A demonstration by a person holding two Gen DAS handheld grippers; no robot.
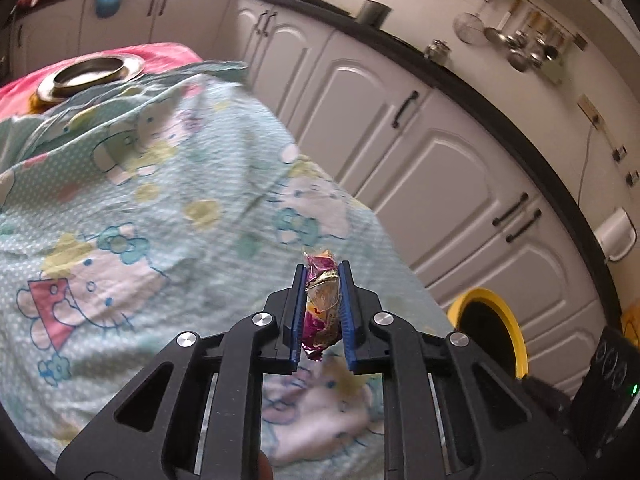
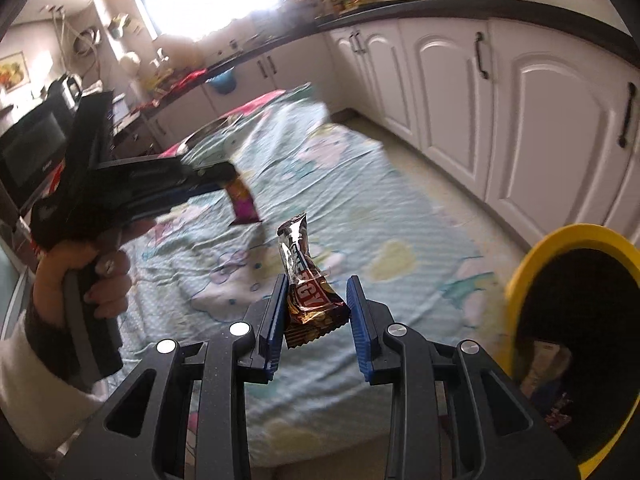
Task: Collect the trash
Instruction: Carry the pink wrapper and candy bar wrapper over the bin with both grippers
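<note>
White cabinets (image 1: 420,152) under a dark counter (image 1: 472,80) curve across the upper right of the left wrist view and fill the upper right of the right wrist view. A surface draped in a pale green cartoon-print cloth (image 1: 160,208) takes up the left and centre of both views; what lies beneath it cannot be told. At its far end, in the upper left of the left wrist view, a metal bowl (image 1: 90,76) sits on a pink cover (image 1: 168,52). A black bin with a yellow rim (image 2: 520,272) stands at the right edge of the right wrist view, with some wrappers visible inside near the bottom; the same rim shows at the lower right of the left wrist view.

The left gripper (image 1: 322,304) is clamped on a crumpled purple and gold wrapper (image 1: 322,300), held above the cloth at lower centre. In the right wrist view, that gripper appears blurred at middle left, with a hand (image 2: 100,280) on its handle.

The right gripper (image 2: 318,312) pinches a brown snack bar wrapper (image 2: 304,280), lower centre, its top end standing up past the fingertips, left of the bin.
</note>
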